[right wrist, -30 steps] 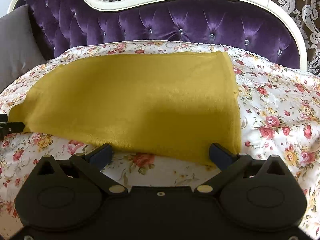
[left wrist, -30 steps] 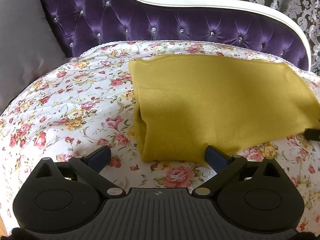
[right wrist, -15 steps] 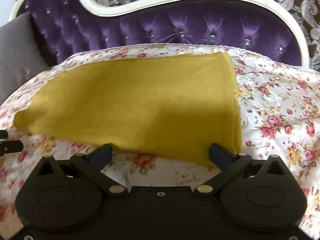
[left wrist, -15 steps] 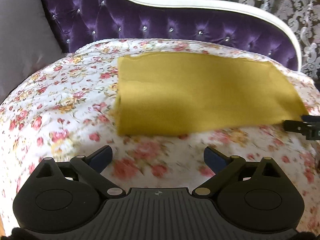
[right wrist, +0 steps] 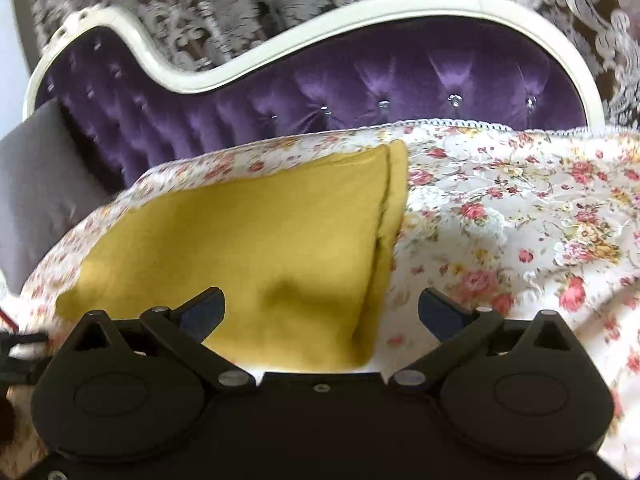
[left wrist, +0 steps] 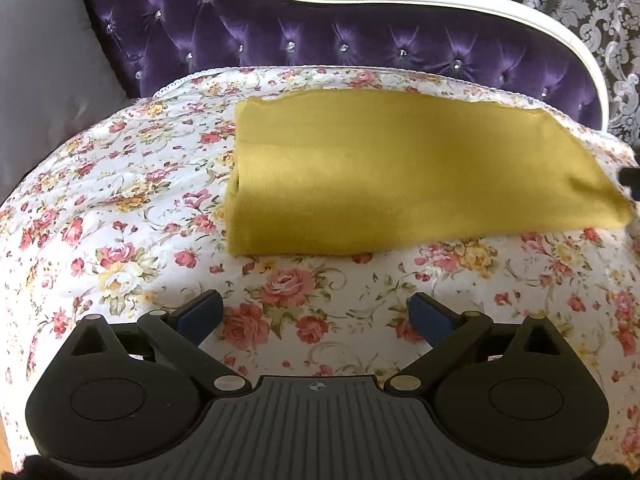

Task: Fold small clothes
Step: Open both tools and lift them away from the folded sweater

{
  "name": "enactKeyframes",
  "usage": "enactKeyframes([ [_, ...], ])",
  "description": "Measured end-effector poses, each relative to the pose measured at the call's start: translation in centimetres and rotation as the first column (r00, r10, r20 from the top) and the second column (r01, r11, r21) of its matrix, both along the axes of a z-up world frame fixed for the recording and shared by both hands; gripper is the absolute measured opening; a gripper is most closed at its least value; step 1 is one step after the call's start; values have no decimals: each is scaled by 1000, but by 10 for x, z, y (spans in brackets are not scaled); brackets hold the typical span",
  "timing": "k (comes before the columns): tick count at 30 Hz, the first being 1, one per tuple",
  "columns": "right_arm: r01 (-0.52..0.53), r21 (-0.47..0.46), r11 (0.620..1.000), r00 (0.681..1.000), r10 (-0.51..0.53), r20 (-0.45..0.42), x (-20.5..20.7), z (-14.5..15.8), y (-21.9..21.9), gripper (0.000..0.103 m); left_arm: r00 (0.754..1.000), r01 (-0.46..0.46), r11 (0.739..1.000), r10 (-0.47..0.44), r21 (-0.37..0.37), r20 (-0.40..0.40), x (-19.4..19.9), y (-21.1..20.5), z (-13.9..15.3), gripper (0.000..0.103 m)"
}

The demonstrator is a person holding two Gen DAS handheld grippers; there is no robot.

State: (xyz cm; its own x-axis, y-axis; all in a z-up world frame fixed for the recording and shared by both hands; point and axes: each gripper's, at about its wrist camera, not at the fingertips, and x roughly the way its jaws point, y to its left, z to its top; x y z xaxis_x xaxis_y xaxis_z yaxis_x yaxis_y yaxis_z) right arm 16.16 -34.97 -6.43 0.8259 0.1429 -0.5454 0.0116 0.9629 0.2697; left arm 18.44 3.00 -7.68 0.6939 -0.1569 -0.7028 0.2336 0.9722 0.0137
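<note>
With the mustard garment [left wrist: 400,172] lying folded on the floral bedspread [left wrist: 120,208], the spread, empty right tongs [right wrist: 322,314] should bite both layers at its near corner while the gaping left tongs [left wrist: 316,312] stay clear.

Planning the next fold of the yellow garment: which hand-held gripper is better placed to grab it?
Right, probably. The right hand-held gripper is open with the yellow garment's near corner between its fingers; the left hand-held gripper, also open, sits short of the cloth over the floral bedspread.
</note>
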Motion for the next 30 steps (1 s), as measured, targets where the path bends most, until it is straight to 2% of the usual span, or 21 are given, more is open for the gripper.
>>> enactKeyframes([
  [6, -36, 152, 988, 999, 38, -14, 36, -18, -16, 103, 1000, -4, 1000, 4, 1, 2, 0, 0, 0, 101],
  [10, -24, 127, 992, 1000, 24, 1, 46, -19, -14, 103, 1000, -4, 1000, 4, 8, -1, 0, 0, 0, 101],
  [16, -14, 191, 981, 999, 6, 42, 52, -15, -27, 103, 1000, -4, 1000, 4, 5, 1, 0, 0, 0, 101],
  [21, -73, 184, 980, 997, 67, 35, 54, -13, -18, 103, 1000, -5, 1000, 5, 3, 1, 0, 1, 0, 101],
  [30, -134, 183, 974, 991, 133, 17, 33, -16, -3, 103, 1000, -5, 1000, 5, -2, 2, -1, 1, 1, 101],
])
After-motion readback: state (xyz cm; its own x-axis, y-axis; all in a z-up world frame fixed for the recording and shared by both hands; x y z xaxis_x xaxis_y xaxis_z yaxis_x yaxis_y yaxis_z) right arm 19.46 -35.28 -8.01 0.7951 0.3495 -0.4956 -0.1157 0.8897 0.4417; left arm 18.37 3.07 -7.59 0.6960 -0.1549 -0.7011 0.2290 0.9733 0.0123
